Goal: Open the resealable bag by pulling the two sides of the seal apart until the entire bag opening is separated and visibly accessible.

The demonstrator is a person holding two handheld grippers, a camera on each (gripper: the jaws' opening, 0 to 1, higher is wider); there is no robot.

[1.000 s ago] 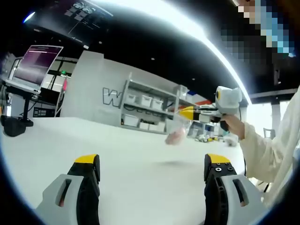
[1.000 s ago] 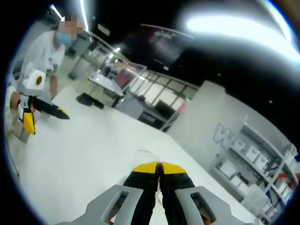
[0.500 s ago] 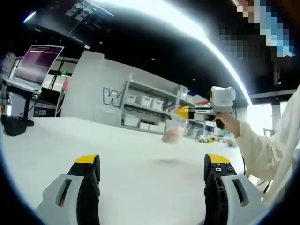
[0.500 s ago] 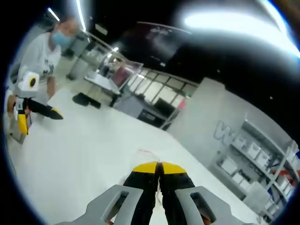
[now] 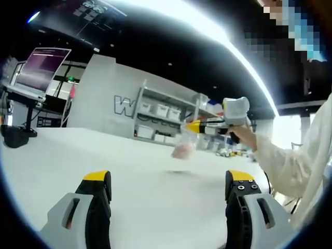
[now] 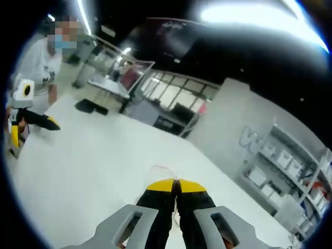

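My right gripper (image 5: 193,126) is clamped tight on the top edge of the small clear plastic bag (image 5: 182,146), hanging over the far side of the white table (image 5: 129,171). My left gripper (image 5: 166,189) gapes wide, holding nothing. One-sided pinching could let the bag slip and fall.
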